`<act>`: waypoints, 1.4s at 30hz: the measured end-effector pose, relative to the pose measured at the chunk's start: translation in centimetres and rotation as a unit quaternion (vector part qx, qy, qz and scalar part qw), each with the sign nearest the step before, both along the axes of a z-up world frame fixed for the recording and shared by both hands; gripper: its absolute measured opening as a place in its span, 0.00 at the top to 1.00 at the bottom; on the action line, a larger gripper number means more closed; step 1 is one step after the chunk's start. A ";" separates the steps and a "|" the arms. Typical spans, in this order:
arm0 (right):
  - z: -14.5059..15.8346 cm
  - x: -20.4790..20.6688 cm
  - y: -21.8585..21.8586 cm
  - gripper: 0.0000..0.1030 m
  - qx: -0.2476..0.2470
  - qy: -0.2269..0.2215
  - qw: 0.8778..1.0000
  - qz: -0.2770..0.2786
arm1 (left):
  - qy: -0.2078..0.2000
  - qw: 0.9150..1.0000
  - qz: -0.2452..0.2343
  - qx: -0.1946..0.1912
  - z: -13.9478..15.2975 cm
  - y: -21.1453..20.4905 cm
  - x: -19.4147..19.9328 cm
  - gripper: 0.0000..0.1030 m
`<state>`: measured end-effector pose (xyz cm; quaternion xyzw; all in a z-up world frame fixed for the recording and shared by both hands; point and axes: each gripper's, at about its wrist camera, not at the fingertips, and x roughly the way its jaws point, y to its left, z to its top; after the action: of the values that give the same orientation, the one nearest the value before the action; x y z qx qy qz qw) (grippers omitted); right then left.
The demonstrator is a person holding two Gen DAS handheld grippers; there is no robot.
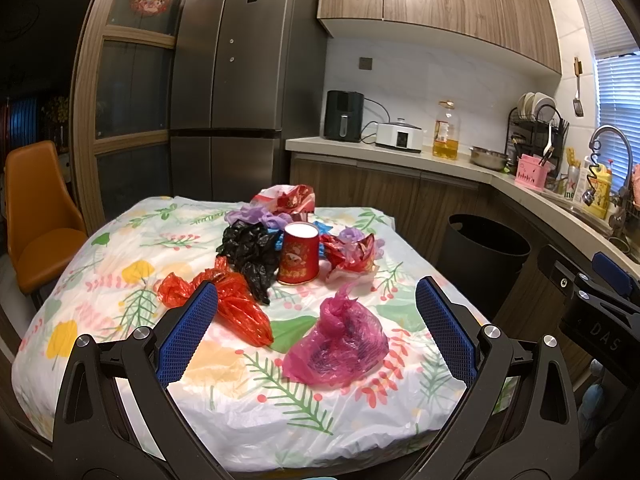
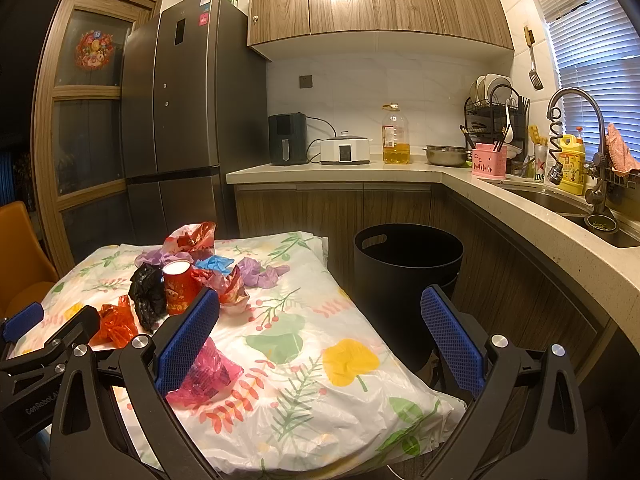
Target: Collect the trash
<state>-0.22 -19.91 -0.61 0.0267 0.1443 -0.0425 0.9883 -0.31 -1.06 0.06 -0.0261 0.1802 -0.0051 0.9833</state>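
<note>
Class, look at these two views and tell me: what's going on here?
A person holds two grippers over a table strewn with trash. The left gripper and the right gripper are both open and empty. Nearest lie a pink plastic bag and an orange-red bag; a red paper cup stands upside down. A black bin waits beside the table.

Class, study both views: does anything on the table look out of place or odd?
Yes. Crumpled plastic bags, pink, orange and black, litter the tablecloth, and the red cup stands upside down among them. Nothing looks spilled. The bin stands beside the table.
</note>
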 end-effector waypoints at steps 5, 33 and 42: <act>0.0 0.0 0.0 0.05 0.000 0.000 1.000 0.000 | 0.000 1.000 0.000 0.000 0.0 0.0 0.0 0.05; 0.0 0.1 0.0 0.05 0.000 0.000 1.000 0.000 | 0.000 1.000 0.000 -0.002 0.2 -0.1 0.1 0.05; 0.2 0.1 0.1 0.05 0.000 0.001 1.000 0.000 | -0.001 1.000 0.002 -0.007 0.2 0.1 0.1 0.05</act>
<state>-0.16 -19.83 -0.42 0.0271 0.1457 -0.0428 0.9880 -0.16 -0.99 0.25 -0.0336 0.1794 -0.0048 0.9832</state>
